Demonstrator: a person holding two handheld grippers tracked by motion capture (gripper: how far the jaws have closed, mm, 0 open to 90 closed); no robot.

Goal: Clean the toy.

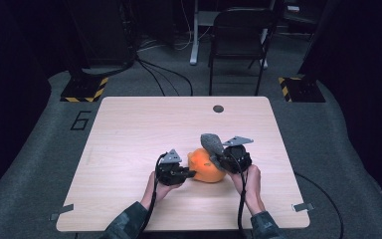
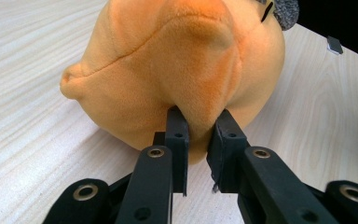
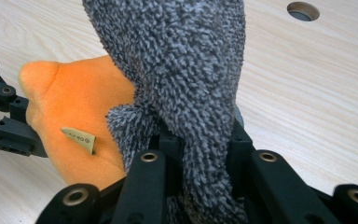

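An orange plush toy (image 1: 206, 167) lies on the wooden table (image 1: 129, 129), near the person's edge and a little right of the middle, between the two grippers. It is soft and rounded, with a small nub sticking out on one side and a seam running over its top. A fuzzy grey part (image 1: 212, 144) joins it at its right and rises up and away toward the far side of the table.

The left gripper (image 1: 188, 174) comes in from the left, held in the person's left hand (image 1: 160, 188). In the left gripper view its two black jaws are clenched on a fold of the orange plush (image 2: 177, 70) at the toy's near side; the fabric bulges out between the pads (image 2: 177, 135) and a narrow gap remains below the pinch.

The right gripper (image 1: 222, 158) sits just right of the toy, held in the right hand (image 1: 250, 181), with its grey plate (image 1: 237, 141) showing on top. In the right gripper view its jaws are clamped around the fuzzy grey part (image 3: 186, 79), which fills the space between them and stands up out of the grip. Beside it lies the orange body (image 3: 74, 116), carrying a small tan label (image 3: 80, 138), and the tips of the left gripper (image 3: 9, 123) touch the toy's far end.

A round hole (image 1: 218, 108) is set in the table near its far edge, well apart from the toy. Beyond the table stands a dark chair (image 1: 238, 35) on the grey floor (image 1: 40, 144).
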